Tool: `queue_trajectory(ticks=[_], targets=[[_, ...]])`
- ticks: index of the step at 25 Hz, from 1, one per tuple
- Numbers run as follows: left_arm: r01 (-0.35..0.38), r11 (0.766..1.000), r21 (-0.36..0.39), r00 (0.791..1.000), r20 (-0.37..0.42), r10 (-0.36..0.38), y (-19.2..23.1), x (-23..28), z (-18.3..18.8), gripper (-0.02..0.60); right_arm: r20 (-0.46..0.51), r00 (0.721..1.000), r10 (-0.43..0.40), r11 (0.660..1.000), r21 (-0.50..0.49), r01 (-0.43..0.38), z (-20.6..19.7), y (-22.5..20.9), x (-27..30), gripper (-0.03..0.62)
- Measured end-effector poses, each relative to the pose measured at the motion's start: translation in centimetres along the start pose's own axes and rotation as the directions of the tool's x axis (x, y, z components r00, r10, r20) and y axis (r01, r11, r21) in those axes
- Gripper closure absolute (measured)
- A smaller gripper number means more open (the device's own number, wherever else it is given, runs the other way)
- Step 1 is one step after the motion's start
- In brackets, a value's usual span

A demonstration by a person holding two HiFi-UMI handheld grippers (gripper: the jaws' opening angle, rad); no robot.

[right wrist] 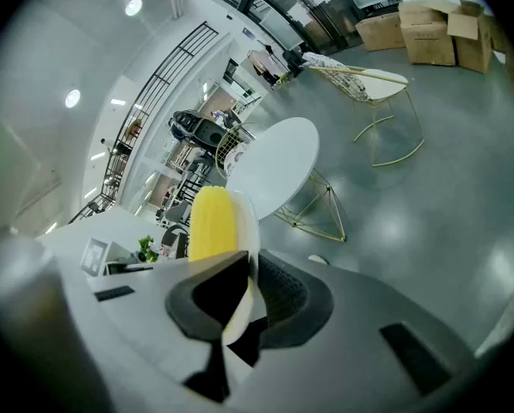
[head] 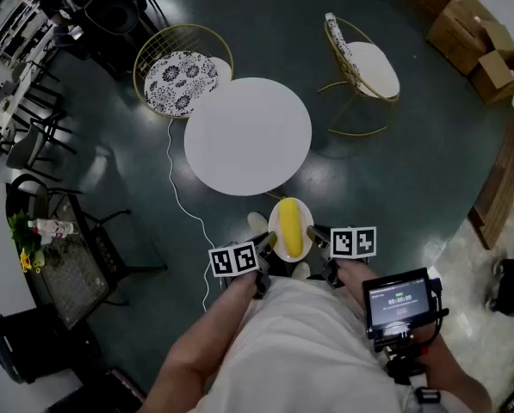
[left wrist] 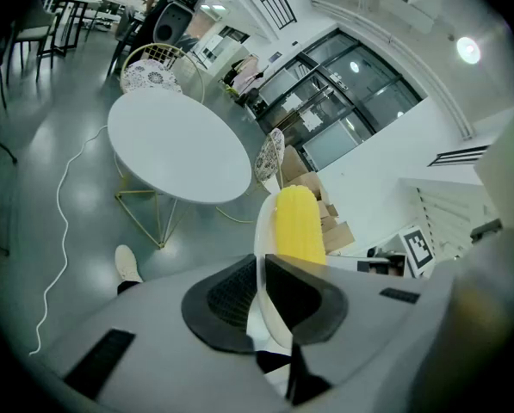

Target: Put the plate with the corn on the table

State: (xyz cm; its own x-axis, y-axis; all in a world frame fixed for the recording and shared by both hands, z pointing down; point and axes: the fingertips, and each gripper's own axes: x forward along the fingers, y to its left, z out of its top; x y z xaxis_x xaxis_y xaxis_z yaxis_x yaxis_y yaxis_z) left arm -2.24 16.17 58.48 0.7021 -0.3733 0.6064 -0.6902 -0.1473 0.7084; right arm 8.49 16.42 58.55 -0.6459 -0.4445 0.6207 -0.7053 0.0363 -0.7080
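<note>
A small white plate carries a yellow corn cob and hangs in the air just short of the round white table. My left gripper is shut on the plate's left rim, my right gripper on its right rim. In the left gripper view the plate stands edge-on between the jaws of the left gripper with the corn beyond. The right gripper view shows the plate and corn pinched in the right gripper the same way.
Two gold wire chairs stand past the table: one with a patterned cushion, one with a white seat. A white cable trails over the floor. A dark side table with flowers is at left, cardboard boxes at far right.
</note>
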Motion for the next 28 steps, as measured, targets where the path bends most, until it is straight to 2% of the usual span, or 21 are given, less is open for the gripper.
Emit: queue_trajectory(ticks=[5,9,16,28], targets=[[0.003,1.000,-0.014,1.000,-0.025,-0.004,-2.6,-2.5,-4.7,0.541,-0.007,1.000,-0.024,1.000,0.005,0.024,-4.2,1.0,-4.3,0.548],[-0.003,1.000,0.001,1.000,-0.023,0.003,-3.3,-3.6,-6.4,0.541,0.015,1.000,-0.019,1.000,0.007,0.019,-5.9,1.4,-5.4,0.546],[-0.005,1.000,0.023,1.000,-0.011,0.005,-3.2,-5.5,-7.2,0.541,0.041,0.999,0.028,0.999,0.015,-0.029,-7.4,2.8,-5.8,0.546],[-0.006,0.999,0.038,1.000,0.005,0.006,-1.7,-7.4,-7.9,0.541,0.062,0.997,0.051,0.999,0.009,-0.051,-9.1,4.6,-5.1,0.546]])
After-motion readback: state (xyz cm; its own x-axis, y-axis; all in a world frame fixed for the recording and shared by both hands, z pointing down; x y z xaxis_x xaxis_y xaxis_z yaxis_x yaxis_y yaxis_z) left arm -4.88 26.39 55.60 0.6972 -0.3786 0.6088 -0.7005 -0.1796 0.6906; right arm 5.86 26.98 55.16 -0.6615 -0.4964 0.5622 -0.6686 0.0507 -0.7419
